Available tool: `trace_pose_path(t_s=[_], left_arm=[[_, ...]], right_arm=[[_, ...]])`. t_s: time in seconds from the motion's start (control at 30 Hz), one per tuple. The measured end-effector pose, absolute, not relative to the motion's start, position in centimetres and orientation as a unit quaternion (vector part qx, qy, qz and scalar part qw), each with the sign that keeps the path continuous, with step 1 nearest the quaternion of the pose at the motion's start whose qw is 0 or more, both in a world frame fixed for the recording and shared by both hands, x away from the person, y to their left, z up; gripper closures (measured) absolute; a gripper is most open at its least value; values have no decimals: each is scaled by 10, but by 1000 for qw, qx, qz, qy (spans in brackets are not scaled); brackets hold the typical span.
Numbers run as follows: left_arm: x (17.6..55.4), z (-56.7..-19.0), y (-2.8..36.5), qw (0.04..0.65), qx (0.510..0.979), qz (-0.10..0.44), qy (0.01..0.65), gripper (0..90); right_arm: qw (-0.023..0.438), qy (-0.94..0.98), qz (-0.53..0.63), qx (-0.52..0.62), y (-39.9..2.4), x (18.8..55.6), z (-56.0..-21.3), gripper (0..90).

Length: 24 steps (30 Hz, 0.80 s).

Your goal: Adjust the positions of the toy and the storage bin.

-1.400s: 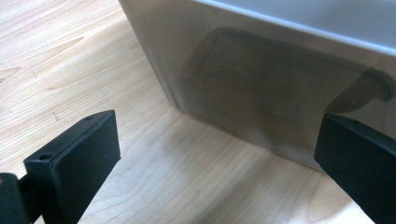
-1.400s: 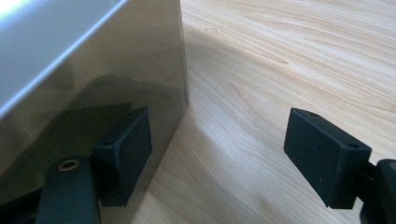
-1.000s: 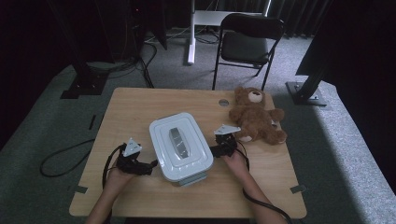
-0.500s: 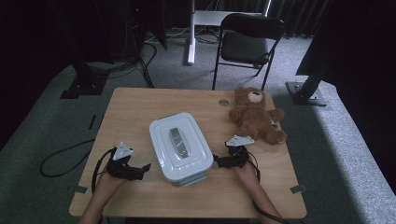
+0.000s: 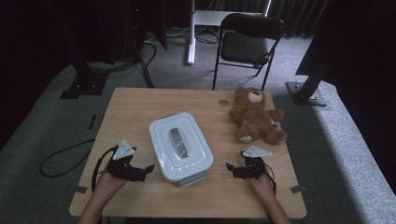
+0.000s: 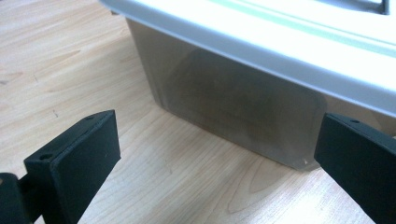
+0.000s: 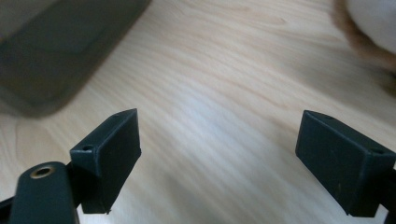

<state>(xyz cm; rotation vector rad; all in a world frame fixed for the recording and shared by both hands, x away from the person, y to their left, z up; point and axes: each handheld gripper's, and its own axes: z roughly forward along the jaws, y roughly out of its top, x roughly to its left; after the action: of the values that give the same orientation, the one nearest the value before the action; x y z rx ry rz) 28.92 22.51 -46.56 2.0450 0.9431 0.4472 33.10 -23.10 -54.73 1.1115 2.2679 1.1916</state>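
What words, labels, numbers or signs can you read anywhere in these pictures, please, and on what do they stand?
None can be read.
The white lid of the storage box shows no print; its grey handle is plain.
The teddy bear shows no tag or label.
The left gripper and right gripper carry no legible marking.

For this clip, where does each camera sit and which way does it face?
High view: above the person's side, looking forward and down on the table; both forearms show.
Left gripper view: on the left hand-held gripper, facing the storage box; open jaws show.
Right gripper view: on the right hand-held gripper, facing tabletop; open jaws show.
All three share the box.
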Motion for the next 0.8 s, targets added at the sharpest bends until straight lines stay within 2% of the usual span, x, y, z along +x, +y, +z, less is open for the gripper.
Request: trace_pose_path(t_s=[0.33,0.8], left_arm=[[291,-451,210,403,821,162,370,10],[298,-431,185,399,830,154,356,10]], right_arm=[[209,791,389,425,-269,305,-552,133],[220,776,380,452,-296,291,-556,133]])
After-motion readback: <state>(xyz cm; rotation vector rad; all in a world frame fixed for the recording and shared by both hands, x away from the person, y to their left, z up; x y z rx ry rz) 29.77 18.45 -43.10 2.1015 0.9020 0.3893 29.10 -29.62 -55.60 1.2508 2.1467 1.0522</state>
